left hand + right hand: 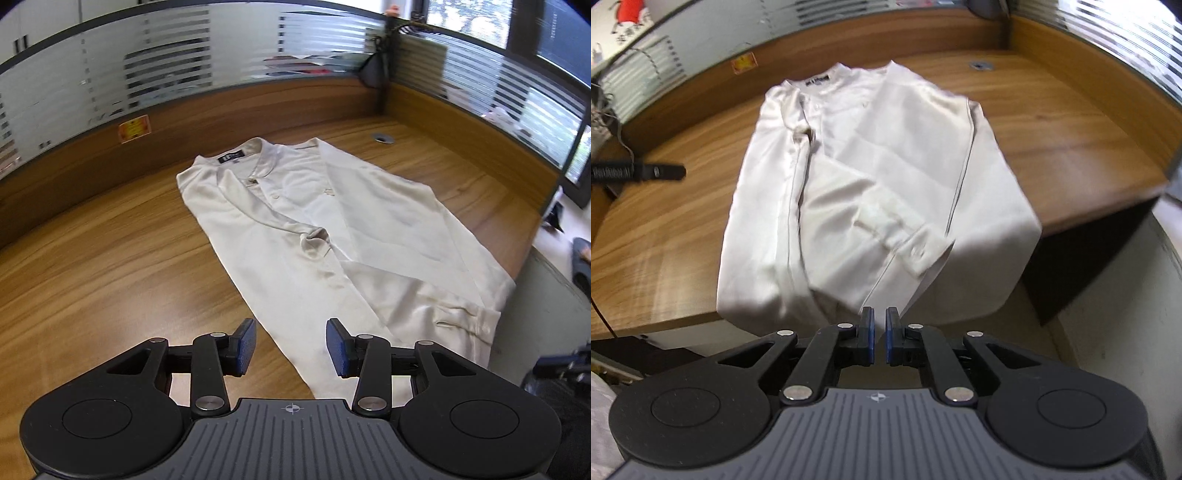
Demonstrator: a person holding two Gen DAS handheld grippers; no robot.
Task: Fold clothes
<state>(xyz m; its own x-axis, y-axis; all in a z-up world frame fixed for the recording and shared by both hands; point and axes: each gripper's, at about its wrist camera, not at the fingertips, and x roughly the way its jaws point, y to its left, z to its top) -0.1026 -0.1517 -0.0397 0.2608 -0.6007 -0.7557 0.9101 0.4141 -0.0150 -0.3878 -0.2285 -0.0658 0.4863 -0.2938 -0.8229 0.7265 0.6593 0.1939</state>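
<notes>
A cream satin shirt lies on the wooden desk, collar at the far end, both sleeves folded in over the front. Its hem hangs over the near desk edge. My left gripper is open and empty, just above the shirt's near left edge. In the right wrist view the same shirt fills the middle, with a buttoned cuff lying on top. My right gripper is nearly shut with a narrow gap, empty, just short of the hanging hem.
Wood and frosted-glass partitions wall the desk at the back and right. A cable grommet sits near the far corner. A black device with cables lies at the desk's left. The desk edge drops off to the right.
</notes>
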